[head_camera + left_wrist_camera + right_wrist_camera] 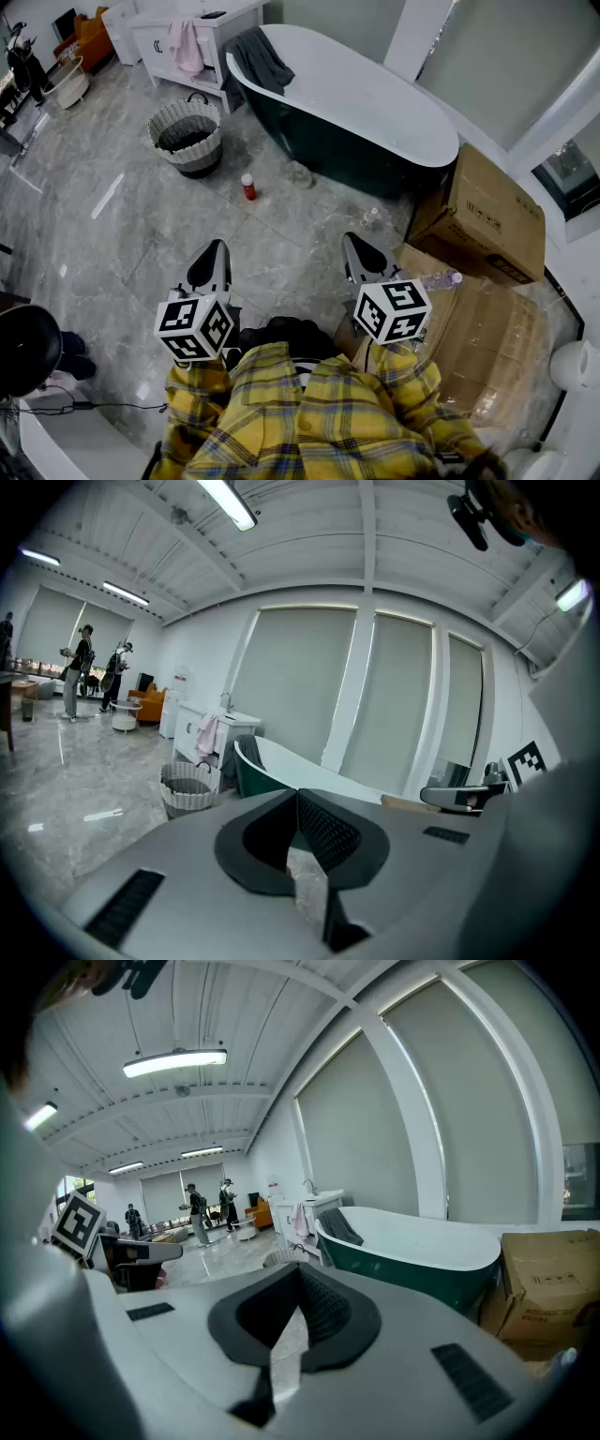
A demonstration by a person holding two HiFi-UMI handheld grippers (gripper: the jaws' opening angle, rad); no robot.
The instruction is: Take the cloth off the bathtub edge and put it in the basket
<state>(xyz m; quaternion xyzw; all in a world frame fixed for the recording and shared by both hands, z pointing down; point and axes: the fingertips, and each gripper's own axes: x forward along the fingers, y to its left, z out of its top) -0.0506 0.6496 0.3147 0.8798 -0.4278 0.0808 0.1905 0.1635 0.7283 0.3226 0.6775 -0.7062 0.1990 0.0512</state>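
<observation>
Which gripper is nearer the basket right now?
Left. The left gripper hangs nearly in line with the basket; the right gripper is farther off, out toward the cardboard box.

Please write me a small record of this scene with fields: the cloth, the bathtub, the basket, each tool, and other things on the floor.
cloth: dark grey, draped over the bathtub's end rim
bathtub: dark green outside, white inside
basket: on the floor beside the bathtub's cloth end
left tool: shut, empty, far from the cloth
right tool: shut, empty
red bottle: upright on the floor, apart from the basket
cardboard box: beside the bathtub's other end
</observation>
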